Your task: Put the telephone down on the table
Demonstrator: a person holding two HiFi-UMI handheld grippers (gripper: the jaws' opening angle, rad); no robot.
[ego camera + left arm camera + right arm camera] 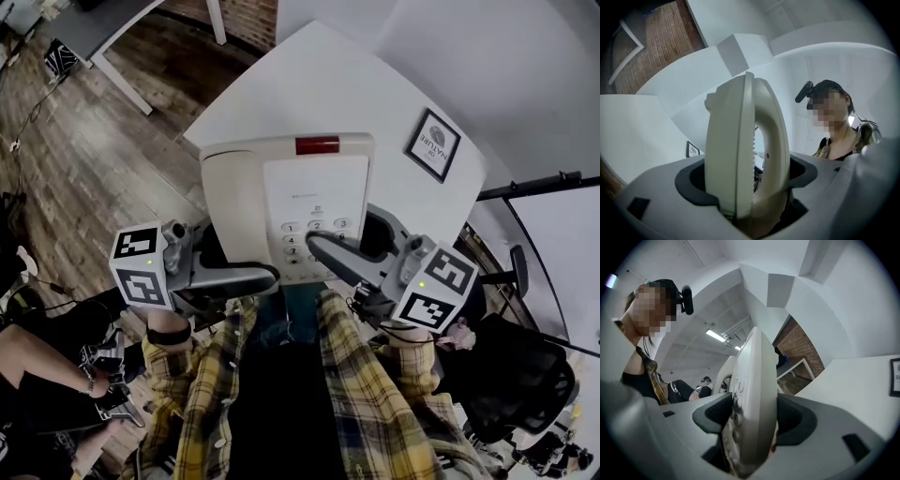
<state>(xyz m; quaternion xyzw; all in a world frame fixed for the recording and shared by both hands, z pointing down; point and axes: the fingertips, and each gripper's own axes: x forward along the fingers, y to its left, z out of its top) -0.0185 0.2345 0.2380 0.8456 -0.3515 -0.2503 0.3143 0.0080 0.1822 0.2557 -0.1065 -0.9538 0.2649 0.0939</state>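
Evidently, the left gripper (261,277) and the right gripper (323,248) were each closed tight on opposite sides of the telephone (291,197), probably to keep it level. Beyond their tips lay the white table (319,84), seemingly not yet touched.

— Counted the telephones?
— Found just one telephone (286,202).
— And the hand-held grippers?
— Tallied two: left hand-held gripper (251,279) and right hand-held gripper (339,246). Saw two cubes as well, left marker cube (141,267) and right marker cube (436,286).
— Noted anything on the white surface (309,84)?
— Spotted one framed card (433,143).
— Made out any other furniture?
— Logged one grey table (108,28) and one black office chair (520,375).
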